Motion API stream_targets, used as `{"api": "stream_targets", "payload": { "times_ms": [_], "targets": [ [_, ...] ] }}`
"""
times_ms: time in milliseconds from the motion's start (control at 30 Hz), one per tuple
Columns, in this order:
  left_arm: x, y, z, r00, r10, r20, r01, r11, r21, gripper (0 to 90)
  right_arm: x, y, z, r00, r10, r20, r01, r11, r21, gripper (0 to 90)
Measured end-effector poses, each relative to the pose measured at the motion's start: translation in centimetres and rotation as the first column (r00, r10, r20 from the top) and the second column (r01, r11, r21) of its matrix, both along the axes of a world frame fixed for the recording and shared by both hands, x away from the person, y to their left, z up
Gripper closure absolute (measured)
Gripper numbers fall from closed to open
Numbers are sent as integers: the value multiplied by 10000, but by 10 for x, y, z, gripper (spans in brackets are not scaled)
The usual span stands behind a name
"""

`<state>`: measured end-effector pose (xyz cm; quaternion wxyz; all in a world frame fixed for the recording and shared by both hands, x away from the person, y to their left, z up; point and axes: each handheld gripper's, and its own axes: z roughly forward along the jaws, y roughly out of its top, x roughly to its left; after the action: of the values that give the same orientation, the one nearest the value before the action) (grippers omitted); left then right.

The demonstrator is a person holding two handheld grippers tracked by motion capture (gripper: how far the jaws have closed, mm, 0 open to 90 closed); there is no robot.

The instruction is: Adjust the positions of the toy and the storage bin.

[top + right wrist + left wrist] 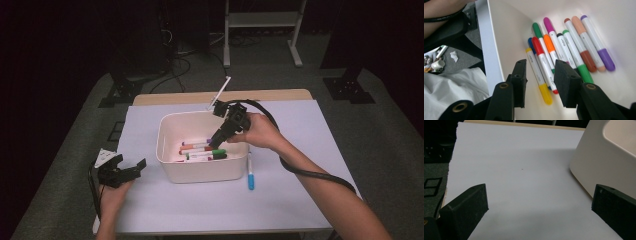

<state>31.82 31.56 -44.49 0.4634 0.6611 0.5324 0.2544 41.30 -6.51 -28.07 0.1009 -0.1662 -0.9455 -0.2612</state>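
A white bin (205, 172) stands mid-table with several coloured markers (202, 150) lying on its floor. My right gripper (218, 140) points down into the bin from its right side, above the markers. In the right gripper view its jaws (540, 67) stand open with nothing between the pads, and the markers (566, 47) lie side by side below them against the bin's wall (509, 30). A blue marker (250, 176) lies on the table just right of the bin. My left gripper (131, 162) rests left of the bin, open and empty (540, 195), with the bin's corner (594, 162) ahead.
A pale mat (300, 200) covers the table. A thin white stick (220, 93) leans up behind the bin's far rim. The right gripper's cable (310, 172) loops over the forearm. Stands and cables sit on the floor beyond the table.
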Motion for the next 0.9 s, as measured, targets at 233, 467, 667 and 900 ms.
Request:
{"api": "stream_targets", "payload": {
  "times_ms": [233, 467, 667, 900],
  "targets": [
    [0, -2, 0, 10000, -41, -54, 41, 10000, 44, 0, -9, -40, 11, 9977, -673, 22, 670, 9948, 761, 608],
    [0, -1, 0, 10000, 6, -47, -6, 10000, 18, 0, -22, -76, 16, 9933, -1148, 137, 1131, 9893, 918, 594],
    [0, -2, 0, 10000, -40, -64, 40, 10000, 63, 0, -32, -105, 9, 9866, -1625, 113, 1604, 9815, 1040, 586],
    [0, -3, 0, 10000, -28, -63, 29, 10000, 63, 0, -38, -137, -25, 9728, -2270, -460, 2309, 9662, 1148, 578]
  ]
}}
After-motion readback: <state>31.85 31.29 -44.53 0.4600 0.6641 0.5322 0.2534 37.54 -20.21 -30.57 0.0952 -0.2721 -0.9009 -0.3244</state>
